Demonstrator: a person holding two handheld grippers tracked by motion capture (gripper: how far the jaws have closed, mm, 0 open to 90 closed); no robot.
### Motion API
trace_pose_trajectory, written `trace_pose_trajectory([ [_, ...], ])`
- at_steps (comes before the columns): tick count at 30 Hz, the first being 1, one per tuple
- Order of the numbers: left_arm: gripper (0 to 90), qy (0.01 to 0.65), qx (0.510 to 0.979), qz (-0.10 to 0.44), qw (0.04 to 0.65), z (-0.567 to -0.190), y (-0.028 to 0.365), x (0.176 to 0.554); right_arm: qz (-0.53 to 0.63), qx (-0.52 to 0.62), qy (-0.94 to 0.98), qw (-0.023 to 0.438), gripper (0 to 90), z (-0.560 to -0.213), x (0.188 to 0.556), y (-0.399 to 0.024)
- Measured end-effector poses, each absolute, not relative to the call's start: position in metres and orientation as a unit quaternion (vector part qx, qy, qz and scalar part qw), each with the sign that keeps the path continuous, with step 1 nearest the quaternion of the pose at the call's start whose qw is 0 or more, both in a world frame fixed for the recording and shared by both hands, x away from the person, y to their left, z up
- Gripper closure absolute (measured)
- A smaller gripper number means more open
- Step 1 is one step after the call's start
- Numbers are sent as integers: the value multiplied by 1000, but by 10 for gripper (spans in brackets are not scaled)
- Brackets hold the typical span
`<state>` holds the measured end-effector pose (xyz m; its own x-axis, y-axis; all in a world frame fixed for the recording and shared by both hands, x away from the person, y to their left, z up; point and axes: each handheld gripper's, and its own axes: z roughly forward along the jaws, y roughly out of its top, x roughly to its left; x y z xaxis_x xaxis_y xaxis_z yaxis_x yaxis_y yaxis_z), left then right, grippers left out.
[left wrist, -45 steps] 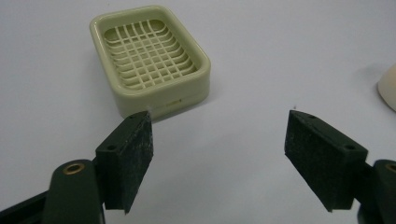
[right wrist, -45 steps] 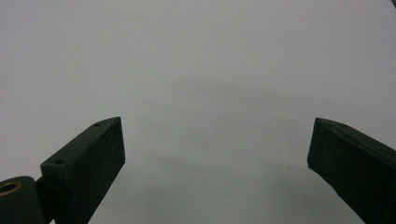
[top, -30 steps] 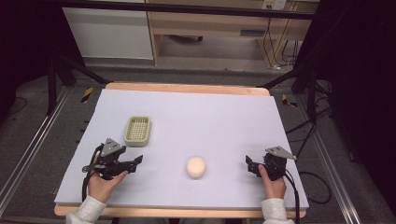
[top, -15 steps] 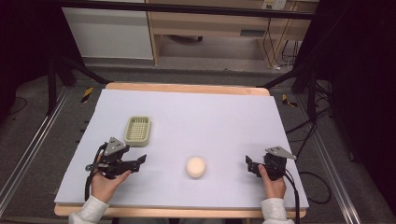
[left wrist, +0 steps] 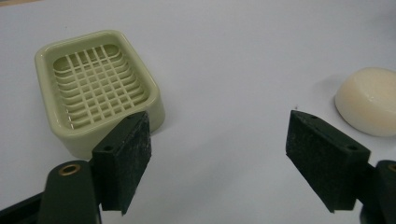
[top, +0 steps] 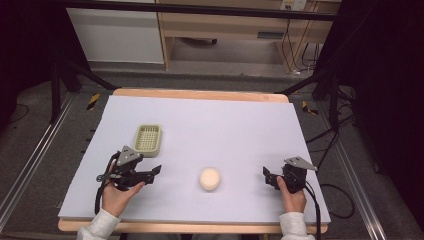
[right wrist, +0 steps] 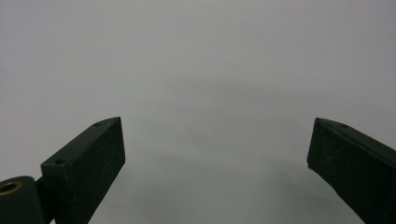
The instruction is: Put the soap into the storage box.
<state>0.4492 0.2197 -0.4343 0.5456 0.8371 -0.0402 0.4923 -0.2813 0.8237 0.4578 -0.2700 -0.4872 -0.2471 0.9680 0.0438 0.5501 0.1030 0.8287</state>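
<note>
A round cream soap bar (top: 209, 179) lies on the pale mat near the front middle; the left gripper view has it at the right edge (left wrist: 369, 100). A pale green soap dish (top: 148, 138) with a grid floor sits to the left, empty (left wrist: 95, 84). My left gripper (top: 156, 171) hovers just in front of the dish, jaws wide apart, pointing right toward the soap. My right gripper (top: 266, 176) rests at the front right, open, with bare mat between its jaws (right wrist: 217, 149).
The pale mat (top: 225, 125) covers a wooden table whose edge (top: 200, 94) shows at the back. Metal rails and cables run on the floor beside both sides. A shelf unit stands beyond the table.
My left gripper has shifted slightly to the right, toward the soap. The right gripper, soap and dish have stayed where they were.
</note>
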Motion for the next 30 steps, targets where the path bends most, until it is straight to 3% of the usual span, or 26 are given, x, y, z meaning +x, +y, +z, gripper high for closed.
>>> trace_pose_trajectory([
  [30,217,404,790,195,418,-433,191,453,382,550,691,271,46,-487,458,-270],
])
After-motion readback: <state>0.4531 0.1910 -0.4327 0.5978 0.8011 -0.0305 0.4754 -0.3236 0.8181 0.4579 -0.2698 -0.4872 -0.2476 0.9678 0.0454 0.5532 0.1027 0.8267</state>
